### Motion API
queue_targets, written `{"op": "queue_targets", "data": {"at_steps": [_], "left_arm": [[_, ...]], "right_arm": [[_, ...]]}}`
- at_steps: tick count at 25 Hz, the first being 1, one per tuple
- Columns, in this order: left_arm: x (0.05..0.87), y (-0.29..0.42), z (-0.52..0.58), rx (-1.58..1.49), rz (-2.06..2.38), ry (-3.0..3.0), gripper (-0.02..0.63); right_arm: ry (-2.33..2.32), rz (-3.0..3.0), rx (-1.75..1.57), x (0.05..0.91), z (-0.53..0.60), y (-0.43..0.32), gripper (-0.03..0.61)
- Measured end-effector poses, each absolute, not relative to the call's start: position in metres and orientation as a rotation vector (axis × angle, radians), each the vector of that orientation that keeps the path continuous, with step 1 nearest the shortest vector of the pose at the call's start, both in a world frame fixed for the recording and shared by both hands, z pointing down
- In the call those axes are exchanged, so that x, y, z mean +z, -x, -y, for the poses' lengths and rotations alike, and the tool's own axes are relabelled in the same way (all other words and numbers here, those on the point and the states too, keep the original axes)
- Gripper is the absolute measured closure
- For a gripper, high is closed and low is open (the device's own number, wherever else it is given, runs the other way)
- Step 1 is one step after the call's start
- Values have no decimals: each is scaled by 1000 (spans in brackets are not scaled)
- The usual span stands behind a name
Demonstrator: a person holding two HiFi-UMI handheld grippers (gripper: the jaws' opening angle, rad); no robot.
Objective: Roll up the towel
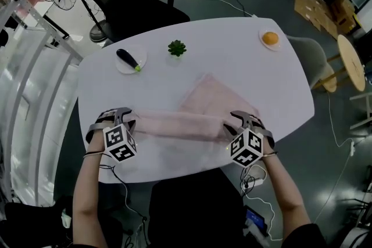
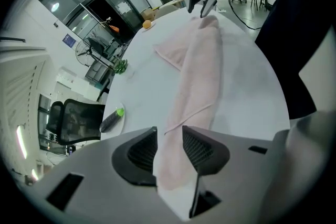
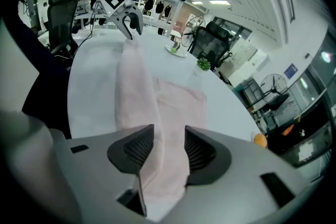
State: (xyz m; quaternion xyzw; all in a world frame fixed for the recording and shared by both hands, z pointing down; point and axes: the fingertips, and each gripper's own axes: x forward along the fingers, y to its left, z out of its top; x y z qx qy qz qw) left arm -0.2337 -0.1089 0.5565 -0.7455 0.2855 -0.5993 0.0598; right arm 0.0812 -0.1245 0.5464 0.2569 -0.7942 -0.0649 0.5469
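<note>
Pink towel (image 1: 195,119) lies partly rolled along the near edge of the white table (image 1: 232,49). Left gripper (image 1: 127,118) and right gripper (image 1: 237,119) stand over its ends, jaws apart. Cloth shows between them, apparently not pinched.

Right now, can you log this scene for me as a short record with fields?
towel: pink, near part rolled into a long band, far part flat on the table
left claw: open, towel's left end between its jaws
right claw: open, towel's right end between its jaws
far side: eggplant, plant, orange
task: partly done
</note>
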Motion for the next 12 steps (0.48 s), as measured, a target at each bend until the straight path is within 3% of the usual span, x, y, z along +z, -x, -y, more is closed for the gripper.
{"op": "queue_targets", "data": {"at_steps": [12], "left_arm": [[570,193,62,-1753,-667,2320,443]], "right_arm": [[-613,1849,-146,555,60,-98,383]]}}
